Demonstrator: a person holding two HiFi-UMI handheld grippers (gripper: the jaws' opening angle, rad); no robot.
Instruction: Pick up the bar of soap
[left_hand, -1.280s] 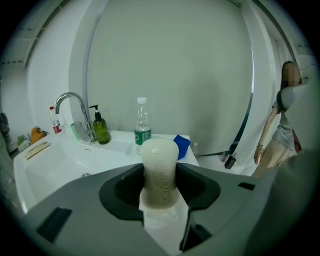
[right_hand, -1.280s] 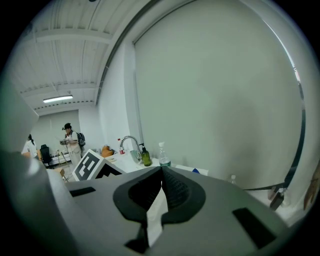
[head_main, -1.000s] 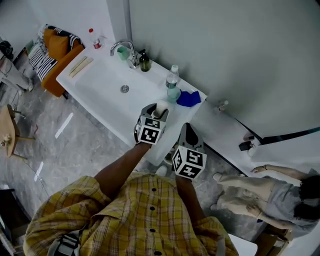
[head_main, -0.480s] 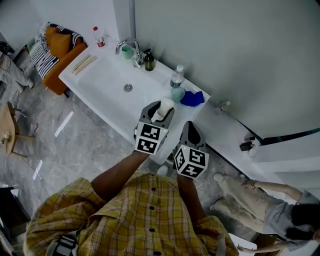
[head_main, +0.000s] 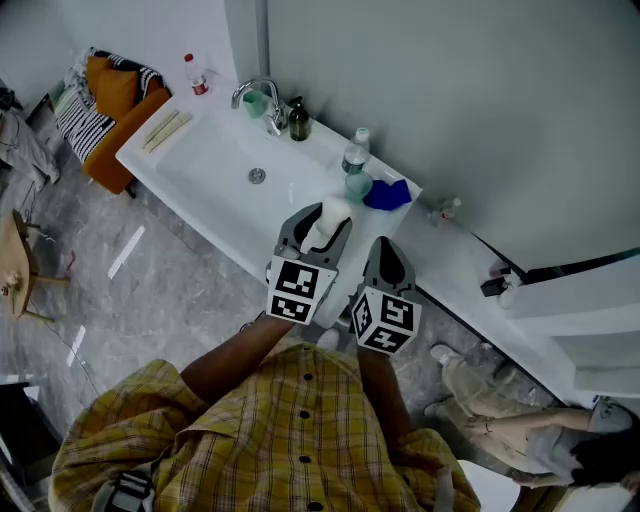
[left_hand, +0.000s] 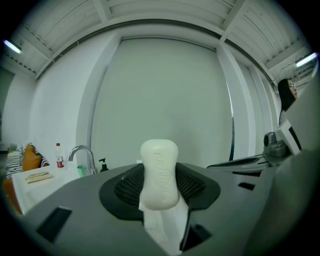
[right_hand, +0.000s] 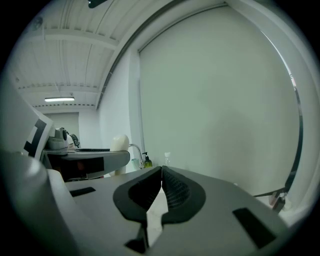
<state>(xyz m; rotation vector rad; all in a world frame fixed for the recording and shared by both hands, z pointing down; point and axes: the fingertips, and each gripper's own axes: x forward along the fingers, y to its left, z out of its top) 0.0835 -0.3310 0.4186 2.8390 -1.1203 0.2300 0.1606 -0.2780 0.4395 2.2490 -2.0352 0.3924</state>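
Observation:
The white bar of soap (head_main: 327, 222) stands upright between the jaws of my left gripper (head_main: 320, 222), lifted off the white sink counter (head_main: 215, 160). In the left gripper view the soap (left_hand: 159, 172) is pinched at its lower half, and my left gripper (left_hand: 160, 187) is shut on it. My right gripper (head_main: 386, 256) hovers just to the right of the left one. Its jaws meet with nothing between them in the right gripper view, where my right gripper (right_hand: 161, 182) is shut. From there the soap (right_hand: 119, 146) shows at the left.
On the counter stand a tap (head_main: 256, 95), a green cup (head_main: 254, 104), a dark pump bottle (head_main: 298, 124), a clear water bottle (head_main: 354, 157) and a blue cloth (head_main: 388, 195). An orange seat (head_main: 115, 95) sits at the far left. A person (head_main: 540, 435) lies at lower right.
My left gripper has lifted the soap and drawn it back toward me, away from the counter. The right gripper has drifted slightly right. The person at lower right has shifted.

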